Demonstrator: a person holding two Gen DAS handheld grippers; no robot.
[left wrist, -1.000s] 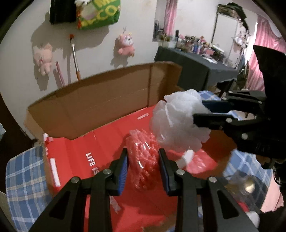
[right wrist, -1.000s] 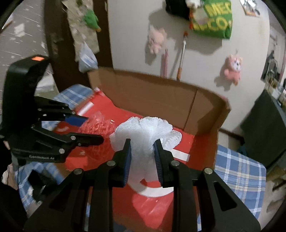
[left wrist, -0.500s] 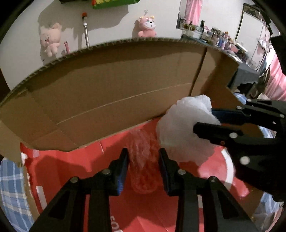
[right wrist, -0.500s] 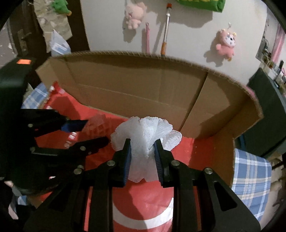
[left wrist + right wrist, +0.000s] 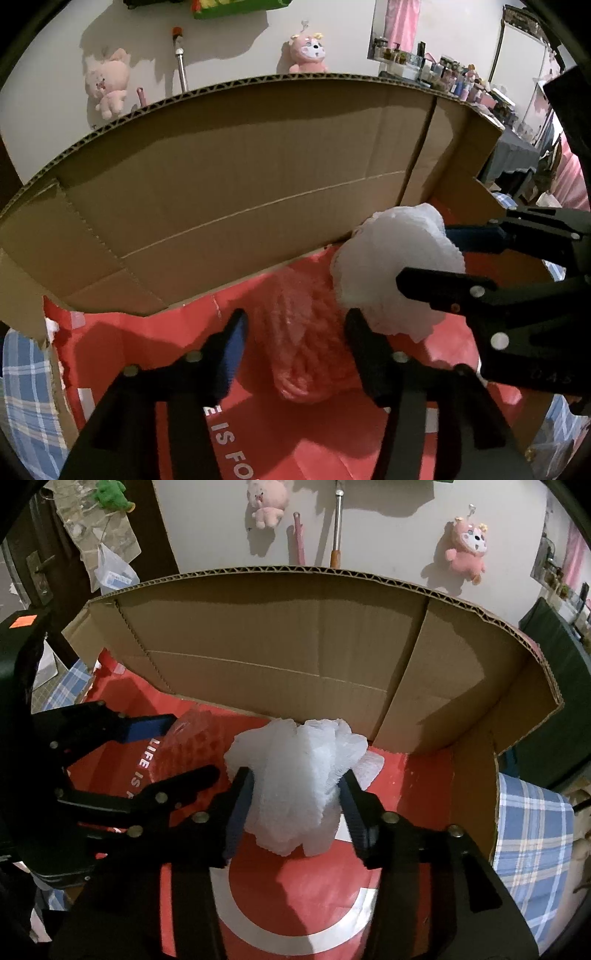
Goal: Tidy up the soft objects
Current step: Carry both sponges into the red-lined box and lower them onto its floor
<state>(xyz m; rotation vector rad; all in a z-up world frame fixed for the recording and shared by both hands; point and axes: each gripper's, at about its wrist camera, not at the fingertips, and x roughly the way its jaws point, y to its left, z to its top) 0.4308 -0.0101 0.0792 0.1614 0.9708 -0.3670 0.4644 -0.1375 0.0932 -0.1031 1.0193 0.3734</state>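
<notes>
Both grippers reach down into an open cardboard box (image 5: pixel 258 184) (image 5: pixel 277 657) with a red printed floor (image 5: pixel 332 443). My left gripper (image 5: pixel 295 332) (image 5: pixel 195 746) has its jaws opening. A pinkish bubble-wrap bundle (image 5: pixel 295 354) (image 5: pixel 201 733) lies on the floor between the pads, clear of both. The jaws of my right gripper (image 5: pixel 295 786) (image 5: pixel 423 254) are also opening. A white mesh puff (image 5: pixel 295 768) (image 5: pixel 391 266) sits between its pads on the box floor, fluffed out and brushing them. The puff rests right beside the bundle.
The box's tall back wall and right flap (image 5: pixel 461 709) stand close ahead. A blue checked cloth (image 5: pixel 22 398) (image 5: pixel 532 842) lies under the box. Pink plush toys (image 5: pixel 306 48) (image 5: pixel 465 550) hang on the wall behind. A dark table (image 5: pixel 517 155) with bottles stands far right.
Both grippers moved forward and down into the box, then their jaws spread. The bundle and the puff, squeezed before, now sit loose between the pads.
</notes>
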